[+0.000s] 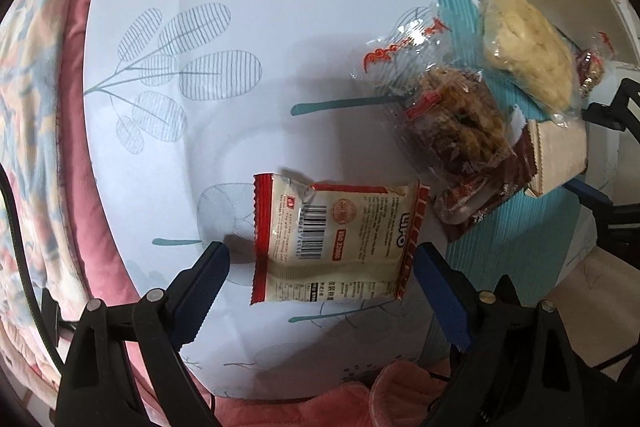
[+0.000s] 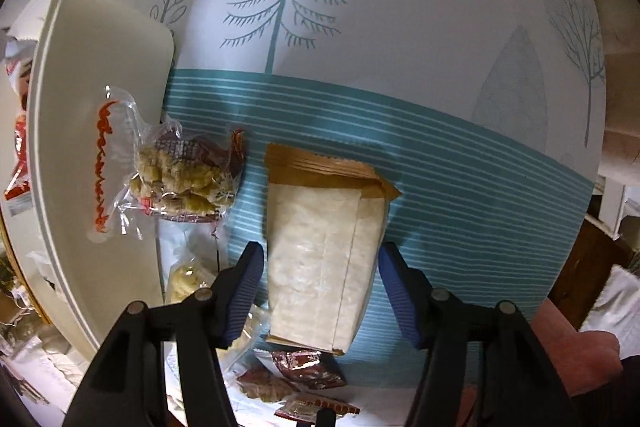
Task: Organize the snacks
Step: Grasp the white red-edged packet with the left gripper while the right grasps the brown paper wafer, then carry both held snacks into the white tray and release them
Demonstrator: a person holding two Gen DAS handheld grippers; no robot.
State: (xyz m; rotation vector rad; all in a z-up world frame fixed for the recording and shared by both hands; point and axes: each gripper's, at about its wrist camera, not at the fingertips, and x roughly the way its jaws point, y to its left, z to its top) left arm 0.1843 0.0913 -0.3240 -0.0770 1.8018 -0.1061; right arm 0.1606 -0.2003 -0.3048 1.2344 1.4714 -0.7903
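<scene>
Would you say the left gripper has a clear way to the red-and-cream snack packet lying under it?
Probably yes. The left gripper stands open with a finger on either side of the red-and-cream snack packet, which lies flat on the tablecloth, apart from the other snacks. Nothing lies over it.

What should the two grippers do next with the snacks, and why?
Probably close each one. The left gripper is open around the red and white packet, and the right gripper is open around the beige packet. Neither seems to squeeze its snack yet.
</scene>
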